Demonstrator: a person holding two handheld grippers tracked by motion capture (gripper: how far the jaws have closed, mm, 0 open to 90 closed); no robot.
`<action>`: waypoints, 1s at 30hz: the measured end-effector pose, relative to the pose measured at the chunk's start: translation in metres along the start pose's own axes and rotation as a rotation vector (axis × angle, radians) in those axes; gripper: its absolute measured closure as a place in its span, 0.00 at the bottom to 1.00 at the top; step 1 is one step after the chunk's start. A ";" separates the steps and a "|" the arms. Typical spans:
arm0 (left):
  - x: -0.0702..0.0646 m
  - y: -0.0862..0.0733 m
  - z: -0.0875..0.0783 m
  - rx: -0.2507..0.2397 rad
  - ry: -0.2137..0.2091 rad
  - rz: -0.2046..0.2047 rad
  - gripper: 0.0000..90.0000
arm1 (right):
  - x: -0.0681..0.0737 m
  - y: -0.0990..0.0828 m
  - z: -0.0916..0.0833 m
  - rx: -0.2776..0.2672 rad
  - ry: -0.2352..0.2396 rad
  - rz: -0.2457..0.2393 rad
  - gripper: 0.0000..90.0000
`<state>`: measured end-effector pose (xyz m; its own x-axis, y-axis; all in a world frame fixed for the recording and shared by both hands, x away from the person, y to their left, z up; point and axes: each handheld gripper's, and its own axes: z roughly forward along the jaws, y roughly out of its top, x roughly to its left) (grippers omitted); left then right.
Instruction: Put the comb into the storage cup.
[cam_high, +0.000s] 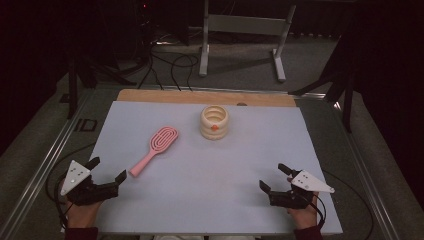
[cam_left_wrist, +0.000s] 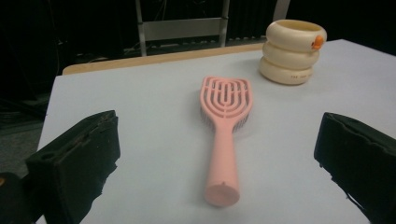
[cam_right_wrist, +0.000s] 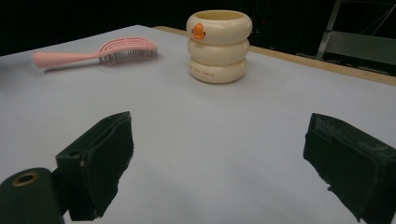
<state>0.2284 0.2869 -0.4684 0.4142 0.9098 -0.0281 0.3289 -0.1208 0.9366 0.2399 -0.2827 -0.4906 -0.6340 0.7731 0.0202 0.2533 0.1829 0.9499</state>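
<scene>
A pink hairbrush (cam_high: 154, 149) lies flat on the pale blue mat (cam_high: 210, 175), bristles down, its handle end toward the near left. In the left gripper view the pink hairbrush (cam_left_wrist: 225, 133) lies straight ahead of the jaws, apart from them. My left gripper (cam_high: 107, 170) is open and empty near the mat's front left, just short of the handle. A cream ringed cup (cam_high: 214, 122) with an orange mark stands upright at the back middle; the cream ringed cup (cam_right_wrist: 218, 45) and the brush (cam_right_wrist: 95, 55) lie beyond the jaws in the right gripper view. My right gripper (cam_high: 274, 177) is open and empty at the front right.
The mat covers a wooden tabletop (cam_high: 200, 96) whose far edge shows behind it. Metal rails (cam_high: 47, 165) run along both sides of the table. A grey stand (cam_high: 242, 35) and cables lie on the floor beyond. Bare mat stretches between the two grippers.
</scene>
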 end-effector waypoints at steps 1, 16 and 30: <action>0.000 -0.001 0.000 0.008 0.005 0.008 0.01 | 0.000 0.000 0.000 0.000 -0.001 -0.003 0.09; -0.002 -0.001 0.007 0.090 0.031 0.027 0.01 | -0.005 0.000 -0.001 0.013 -0.009 0.014 0.09; -0.006 0.012 0.020 0.140 -0.010 0.020 0.01 | -0.005 0.000 -0.003 0.000 -0.001 0.014 0.09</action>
<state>0.2471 0.2721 -0.4645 0.4298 0.9028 -0.0139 0.4355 -0.1938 0.8791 0.2409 -0.2877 -0.4897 -0.6297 0.7761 0.0335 0.2626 0.1720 0.9495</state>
